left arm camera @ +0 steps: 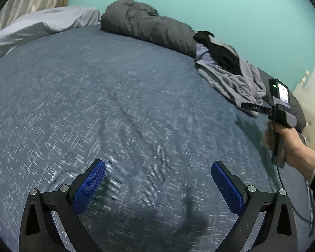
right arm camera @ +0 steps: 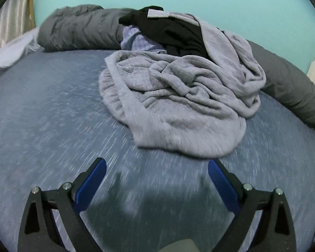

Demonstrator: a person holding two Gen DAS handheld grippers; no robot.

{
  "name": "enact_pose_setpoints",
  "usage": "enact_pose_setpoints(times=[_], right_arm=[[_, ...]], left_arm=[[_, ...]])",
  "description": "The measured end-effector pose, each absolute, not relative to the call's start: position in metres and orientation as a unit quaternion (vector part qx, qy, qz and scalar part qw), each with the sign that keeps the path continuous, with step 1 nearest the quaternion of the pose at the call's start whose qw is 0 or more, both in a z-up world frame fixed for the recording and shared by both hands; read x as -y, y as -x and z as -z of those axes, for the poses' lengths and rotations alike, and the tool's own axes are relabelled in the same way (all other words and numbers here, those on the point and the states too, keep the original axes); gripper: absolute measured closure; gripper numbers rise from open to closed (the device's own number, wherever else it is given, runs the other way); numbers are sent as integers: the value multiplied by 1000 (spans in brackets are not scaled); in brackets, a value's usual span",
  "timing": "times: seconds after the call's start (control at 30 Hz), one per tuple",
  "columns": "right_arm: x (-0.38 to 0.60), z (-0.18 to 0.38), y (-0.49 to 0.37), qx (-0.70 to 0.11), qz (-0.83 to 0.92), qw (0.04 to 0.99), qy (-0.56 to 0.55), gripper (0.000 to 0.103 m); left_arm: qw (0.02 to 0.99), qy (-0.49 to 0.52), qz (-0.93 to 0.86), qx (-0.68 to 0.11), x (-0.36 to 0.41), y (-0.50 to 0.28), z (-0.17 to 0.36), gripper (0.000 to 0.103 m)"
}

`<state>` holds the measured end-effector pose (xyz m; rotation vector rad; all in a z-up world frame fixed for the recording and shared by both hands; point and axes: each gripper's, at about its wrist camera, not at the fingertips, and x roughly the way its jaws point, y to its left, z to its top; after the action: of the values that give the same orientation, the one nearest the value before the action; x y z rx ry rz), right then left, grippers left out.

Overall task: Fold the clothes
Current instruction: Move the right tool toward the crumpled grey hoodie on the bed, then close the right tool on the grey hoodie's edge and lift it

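Right wrist view: right gripper (right arm camera: 157, 163) — jaws spread, empty — nears grey garment (right arm camera: 178, 109); judged next: pinch its near hem.

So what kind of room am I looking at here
Most likely a bedroom: a wide bed with a blue cover, a pillow at its head, a rolled dark duvet against the teal wall, and a heap of unfolded clothes.

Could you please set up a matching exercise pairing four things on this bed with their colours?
Things:
1. hoodie
2. duvet
3. bedsheet
4. garment atop the pile

Colours:
A. black
B. blue
C. light grey
D. dark grey

Pairs: 1-C, 2-D, 3-B, 4-A
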<state>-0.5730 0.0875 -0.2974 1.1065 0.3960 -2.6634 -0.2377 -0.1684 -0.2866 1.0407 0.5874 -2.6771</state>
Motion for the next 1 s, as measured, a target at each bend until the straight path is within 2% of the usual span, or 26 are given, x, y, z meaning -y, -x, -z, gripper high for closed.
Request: enact_pose_setpoints(times=[0.07, 0.13, 0.17, 0.27, 0.33, 0.37, 0.57, 0.7, 0.77, 0.8, 0.83, 0.87, 1.0], right_arm=[[-81, 303, 586, -146, 907, 101, -382, 8], [-78, 308, 596, -150, 904, 93, -388, 34], [-76, 310, 600, -152, 903, 89, -391, 39], [-76, 311, 602, -161, 899, 94, -397, 65], [-83, 303, 597, -156, 906, 89, -384, 95], [-88, 298, 594, -149, 909, 87, -378, 103], [-111, 250, 554, -138, 923, 124, -338, 103], [-111, 239, 536, -119, 913, 162, -356, 103], [-112, 236, 531, -109, 913, 167, -357, 99], [-113, 237, 531, -99, 912, 171, -360, 78], [-111, 241, 534, -98, 910, 166, -367, 39], [-109, 246, 537, -94, 909, 161, -372, 27], [-104, 268, 554, -82, 908, 140, -387, 26]], left_arm=[[106, -355, 908, -197, 170, 237, 289, 0], [107, -356, 908, -191, 171, 237, 290, 0], [107, -357, 909, -188, 172, 236, 291, 0], [107, -360, 908, -184, 174, 237, 294, 0], [108, -359, 909, -183, 176, 237, 293, 0], [109, -358, 909, -183, 176, 237, 292, 0], [103, -346, 916, -174, 173, 231, 280, 0], [103, -346, 916, -174, 172, 229, 279, 0], [104, -346, 916, -174, 172, 229, 279, 0], [104, -347, 916, -174, 172, 229, 278, 0], [104, -347, 916, -174, 172, 228, 278, 0], [104, -347, 916, -175, 172, 228, 278, 0], [105, -348, 915, -175, 172, 227, 278, 0]])
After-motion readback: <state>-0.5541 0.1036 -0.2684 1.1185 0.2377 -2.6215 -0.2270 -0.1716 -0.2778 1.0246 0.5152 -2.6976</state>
